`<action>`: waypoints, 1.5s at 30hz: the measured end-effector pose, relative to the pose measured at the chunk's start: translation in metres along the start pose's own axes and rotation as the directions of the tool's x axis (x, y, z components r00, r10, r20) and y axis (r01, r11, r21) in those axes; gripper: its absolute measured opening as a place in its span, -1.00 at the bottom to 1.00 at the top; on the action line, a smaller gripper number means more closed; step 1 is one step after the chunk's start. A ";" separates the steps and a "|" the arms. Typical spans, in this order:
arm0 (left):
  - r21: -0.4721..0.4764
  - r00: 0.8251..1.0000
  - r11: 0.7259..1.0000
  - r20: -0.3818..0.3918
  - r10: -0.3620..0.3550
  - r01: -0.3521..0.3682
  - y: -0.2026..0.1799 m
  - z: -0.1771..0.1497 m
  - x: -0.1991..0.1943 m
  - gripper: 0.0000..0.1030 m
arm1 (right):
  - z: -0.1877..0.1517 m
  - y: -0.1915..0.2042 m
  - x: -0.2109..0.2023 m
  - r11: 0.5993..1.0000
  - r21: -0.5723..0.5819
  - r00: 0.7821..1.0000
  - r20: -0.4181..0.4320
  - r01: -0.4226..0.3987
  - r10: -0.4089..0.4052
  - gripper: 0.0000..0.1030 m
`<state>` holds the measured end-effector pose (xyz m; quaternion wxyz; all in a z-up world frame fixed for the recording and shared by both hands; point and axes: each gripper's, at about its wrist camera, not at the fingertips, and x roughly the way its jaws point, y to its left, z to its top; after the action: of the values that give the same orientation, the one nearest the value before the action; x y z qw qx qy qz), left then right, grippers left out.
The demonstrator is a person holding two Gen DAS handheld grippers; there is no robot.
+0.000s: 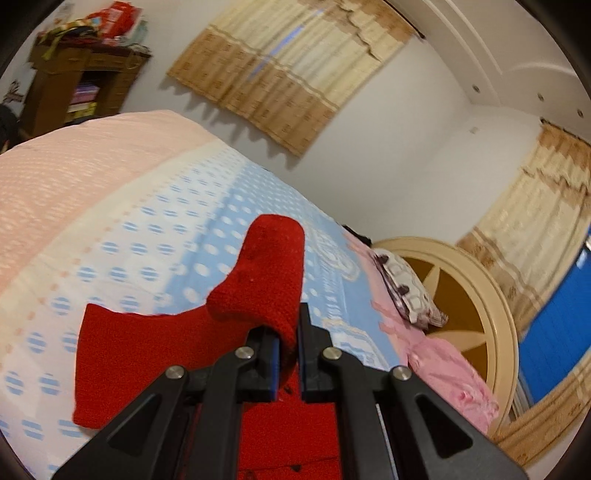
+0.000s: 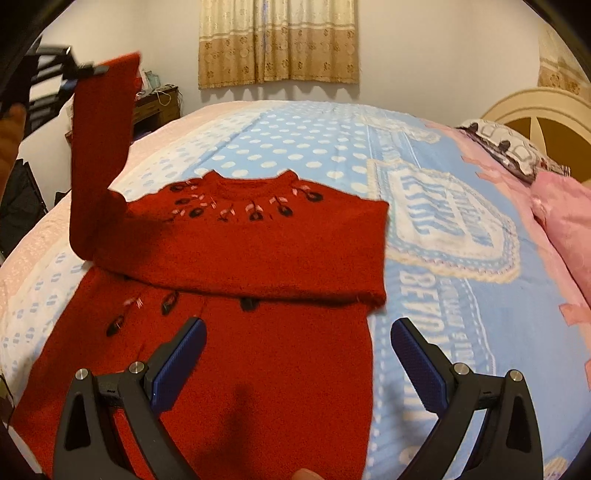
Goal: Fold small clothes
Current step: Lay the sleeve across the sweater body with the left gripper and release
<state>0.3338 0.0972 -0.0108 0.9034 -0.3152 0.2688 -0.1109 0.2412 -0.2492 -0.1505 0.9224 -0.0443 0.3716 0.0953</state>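
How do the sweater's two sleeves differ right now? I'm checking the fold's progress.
The left sleeve is lifted upright off the bed, pinched by the left gripper; the right sleeve lies folded flat across the sweater's chest, held by nothing, with the right gripper open above the body. Both are the same red knit.

Black gripper (image 2: 295, 354) arms, blue pads (image 2: 177, 365), silver screws (image 2: 136, 367)

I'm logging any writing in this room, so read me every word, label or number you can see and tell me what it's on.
"BEYO", then blurred: printed on the bedspread.
Badge on the bedspread: lettering too blurred to read.
Red boxes on the cabinet: too blurred.
Sweater: no text.
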 end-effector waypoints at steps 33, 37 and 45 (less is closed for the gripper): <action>0.422 0.932 0.905 -0.300 0.202 -0.060 -0.092 -0.153 0.126 -0.01 | -0.045 0.001 0.012 0.998 -0.024 0.988 -0.141 0.065 -0.068 0.95; 0.536 0.950 0.836 -0.186 0.251 -0.116 -0.075 -0.145 0.073 0.31 | -0.047 -0.003 0.012 0.999 0.009 0.988 -0.145 0.052 -0.050 0.95; 0.602 0.810 0.655 -0.024 0.586 -0.457 0.034 -0.141 0.018 0.49 | -0.046 0.002 0.017 0.998 -0.009 0.984 -0.168 0.060 -0.061 0.95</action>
<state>0.2718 0.0449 -0.1321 0.9129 0.0745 0.3987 0.0462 0.2214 -0.2521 -0.1957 0.8902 -0.0653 0.4464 0.0637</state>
